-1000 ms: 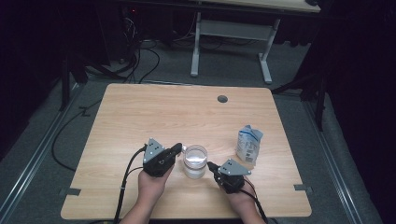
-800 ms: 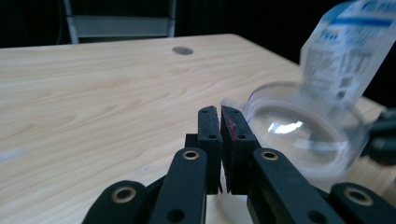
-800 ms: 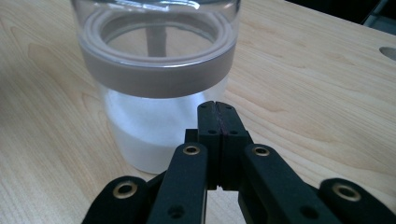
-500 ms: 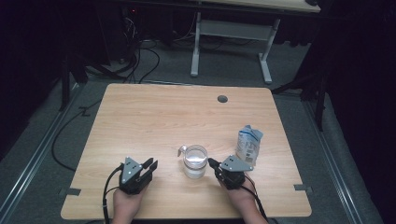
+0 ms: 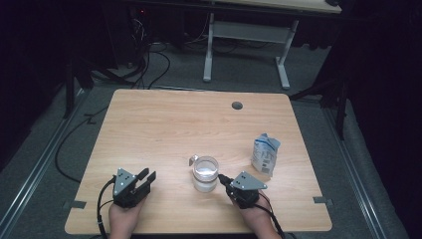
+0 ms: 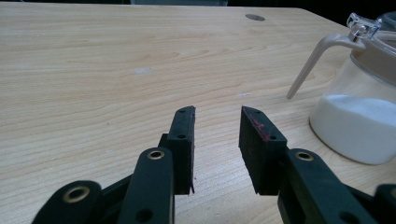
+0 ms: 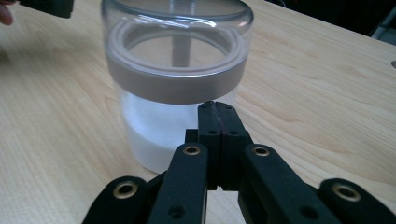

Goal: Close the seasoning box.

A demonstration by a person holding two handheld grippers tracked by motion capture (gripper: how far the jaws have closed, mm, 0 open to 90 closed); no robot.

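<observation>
Glass jar [image 5: 205, 173] of white powder, with a clear hinged lid and a wire clasp, stands on the wooden table [image 5: 164, 129] just ahead of the right gripper [image 5: 224, 180]. That gripper's jaws are pressed flat together with nothing between them, their tips close against the jar's lower wall; in the right gripper view the jar [image 7: 175, 79] rises directly beyond the closed tips [image 7: 218, 109], though whether they touch the glass I cannot tell. The left gripper [image 5: 147, 178] sits well off to the jar's other side, its jaws having just been opening, now parted to a middling gap with only bare tabletop between them. From the left gripper [image 6: 217, 121] the jar [image 6: 359, 93] stands ahead and to the right, clear of the jaws. Beyond the right gripper, farther to its right, a small white-and-blue pouch [image 5: 264, 154] stands upright on the table.
</observation>
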